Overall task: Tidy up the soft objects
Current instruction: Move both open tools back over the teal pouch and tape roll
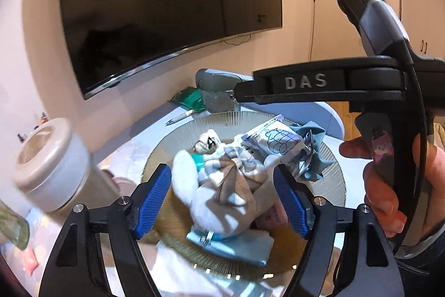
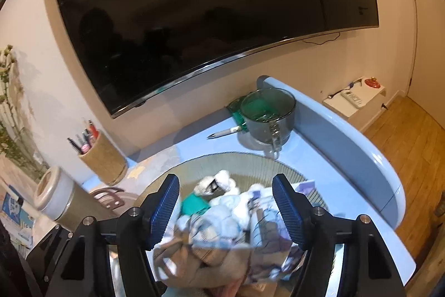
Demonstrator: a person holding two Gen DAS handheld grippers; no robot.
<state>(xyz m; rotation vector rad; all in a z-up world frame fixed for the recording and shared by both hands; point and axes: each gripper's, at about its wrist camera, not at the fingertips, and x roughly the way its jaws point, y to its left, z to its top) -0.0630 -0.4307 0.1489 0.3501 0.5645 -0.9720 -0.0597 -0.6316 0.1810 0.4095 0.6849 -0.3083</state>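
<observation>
A round ribbed basket (image 1: 222, 120) holds a pile of soft things: a white plush toy (image 1: 192, 185), a plaid cloth bundle (image 1: 236, 171), a printed packet (image 1: 275, 139) and a grey-blue cloth (image 1: 314, 141). My left gripper (image 1: 222, 196) is open just above the pile, its blue pads either side of the plush and bundle. My right gripper (image 2: 225, 210) is open over the same basket (image 2: 239, 160), above a plaid cloth (image 2: 211, 241); nothing is gripped. The right gripper's black body (image 1: 319, 88) crosses the left wrist view.
A blue desk (image 2: 347, 157) with a raised rim carries a glass mug (image 2: 268, 116), a green packet (image 2: 239, 110), a pen (image 2: 225, 132), a woven pen pot (image 2: 103, 155) and a white-lidded jar (image 1: 47, 160). A large TV (image 2: 208, 10) hangs on the wall behind.
</observation>
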